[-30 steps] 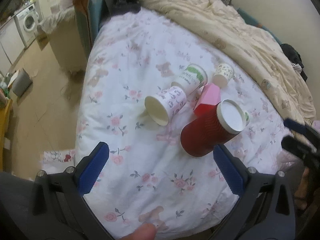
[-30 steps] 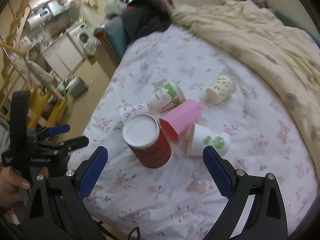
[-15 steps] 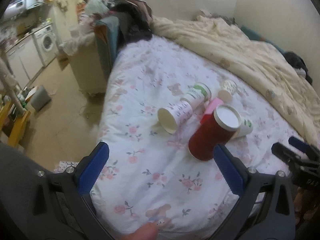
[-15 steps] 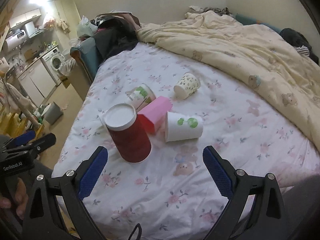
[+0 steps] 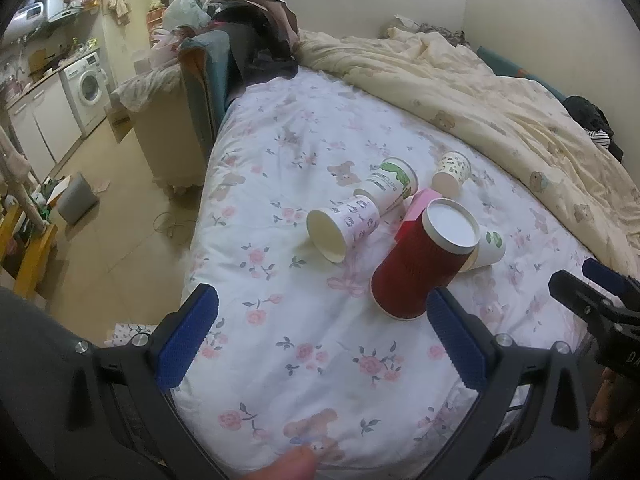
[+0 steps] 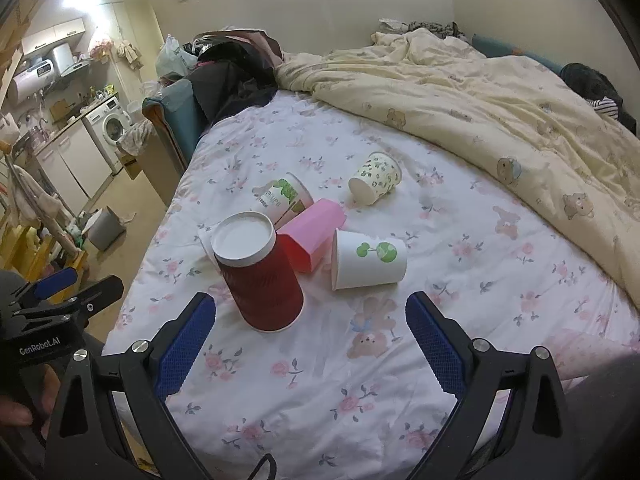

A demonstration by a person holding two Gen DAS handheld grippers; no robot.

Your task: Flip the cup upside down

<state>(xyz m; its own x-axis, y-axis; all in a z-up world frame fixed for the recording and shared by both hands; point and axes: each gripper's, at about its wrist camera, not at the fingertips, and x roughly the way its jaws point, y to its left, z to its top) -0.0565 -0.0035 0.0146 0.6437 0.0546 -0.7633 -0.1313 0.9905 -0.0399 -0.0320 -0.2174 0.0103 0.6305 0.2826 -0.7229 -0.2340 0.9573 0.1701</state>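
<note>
1. Since the earlier frames both wrist views have pulled back and up from the bed [image 6: 500, 264]: more wall and room shows, and the cups look smaller and sit further from the jaws. The cups themselves have not shifted.
2. The cream duvet [image 6: 500, 112] lies bunched along the far side of the bed, well apart from the cups.
3. The left gripper [image 5: 322, 336] hangs with its jaws released and wide, nothing between them; the right gripper [image 6: 310, 344] is likewise spread and empty.
4. The red cup [image 6: 262, 276] stands mouth-down on the flowered sheet, white base uppermost, leaning a little. By my reading this one is already flipped.
5. The pink cup [image 6: 316, 236] lies on its side just behind it, touching it.
6. The white cup with green leaves [image 6: 368, 260] lies on its side beside the pink one, nearest the right gripper.
7. Three more paper cups lie on their sides: a green-printed one [image 5: 390, 186], a purple-patterned one [image 5: 344, 228], and a small speckled one [image 6: 376, 178].
8. The step in hand looks like retreat after a placement. A next flip would call for closing on a lying cup's wall, then rolling the wrist to seat the rim flat on soft bedding.
</note>
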